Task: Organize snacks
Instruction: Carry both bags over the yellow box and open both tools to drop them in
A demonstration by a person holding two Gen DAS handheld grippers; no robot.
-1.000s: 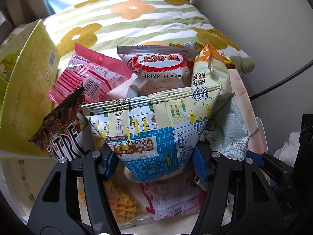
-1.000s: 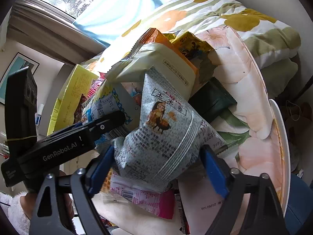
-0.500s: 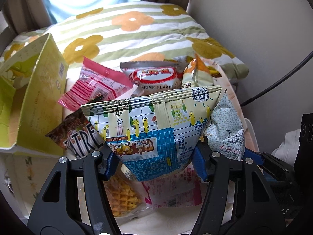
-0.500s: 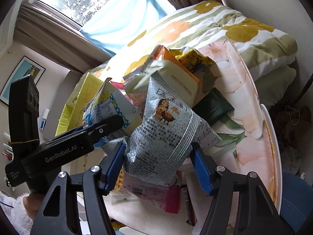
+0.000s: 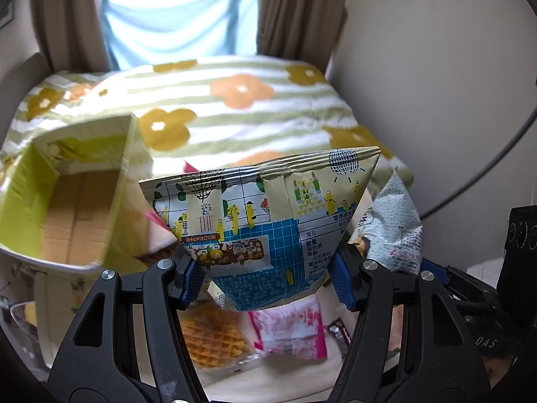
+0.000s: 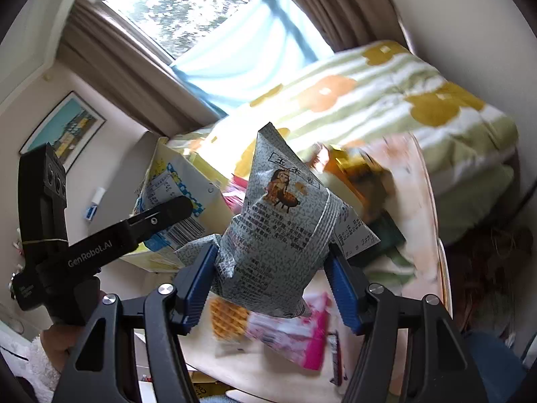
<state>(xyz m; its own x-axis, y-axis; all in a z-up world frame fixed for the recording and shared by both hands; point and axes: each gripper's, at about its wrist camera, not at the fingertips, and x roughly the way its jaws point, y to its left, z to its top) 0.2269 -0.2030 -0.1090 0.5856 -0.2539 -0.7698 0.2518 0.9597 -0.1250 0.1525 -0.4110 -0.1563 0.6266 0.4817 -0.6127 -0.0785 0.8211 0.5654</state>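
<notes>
My left gripper (image 5: 266,277) is shut on a blue and cream snack bag with corn cartoons (image 5: 265,215) and holds it in the air to the right of an open yellow-green cardboard box (image 5: 70,201). My right gripper (image 6: 272,280) is shut on a grey speckled snack bag (image 6: 282,221), lifted above the table. That grey bag also shows in the left wrist view (image 5: 392,231), to the right of the blue bag. The left gripper and its bag (image 6: 167,194) show at left in the right wrist view, beside the box (image 6: 201,181).
A waffle pack (image 5: 211,336) and a pink packet (image 5: 288,329) lie on the table below the grippers. Orange and dark green snack bags (image 6: 355,174) lie further right, blurred. A flowered striped quilt (image 5: 241,107) lies behind. A wall stands at right.
Both grippers have risen with their bags, away from the snack pile. The views have tilted up toward the window, and the open box now shows beside the left bag.
</notes>
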